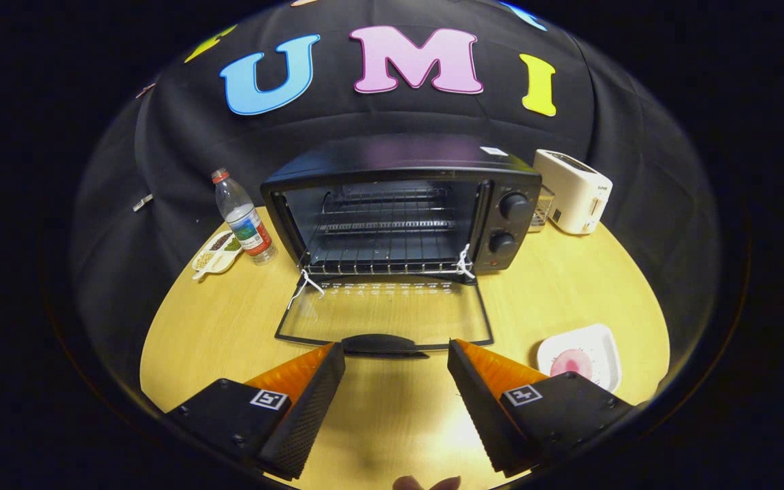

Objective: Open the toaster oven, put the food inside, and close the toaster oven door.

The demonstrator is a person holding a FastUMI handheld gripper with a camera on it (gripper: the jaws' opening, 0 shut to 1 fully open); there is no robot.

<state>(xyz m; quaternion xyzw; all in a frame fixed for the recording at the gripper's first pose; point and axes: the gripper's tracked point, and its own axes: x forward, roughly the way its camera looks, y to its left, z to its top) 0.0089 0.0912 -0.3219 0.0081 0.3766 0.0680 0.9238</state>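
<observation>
The gripper [397,361] hovers low over the surface [392,422] with its jaws released, spread wide and holding nothing; bare wood shows between the two fingers. Just ahead of the fingertips, and centred in the gap between them, sits the dark handle [383,344] of the toaster oven door [385,313], which lies folded down flat toward the gripper, its glass pane showing the wood beneath. The food [572,362], a pink round piece, rests on a white plate [586,350] off to the right of the right finger, just beside its tip and roughly level with the door's front edge, apart from the door itself. That is the relation the next move seems to hinge on: with the door already down, the jaws would likely have to swing right and a little forward to reach the plate, since the food lies off the line along which the fingers point. Its shape looks roundish, so no long axis is clear. Beyond the door the toaster oven [402,214] stands open, wire rack [382,255] bare, with two knobs on its right panel. A water bottle [245,218] and a small snack dish [215,253] stand to its left, a white toaster [574,190] to its right.
</observation>
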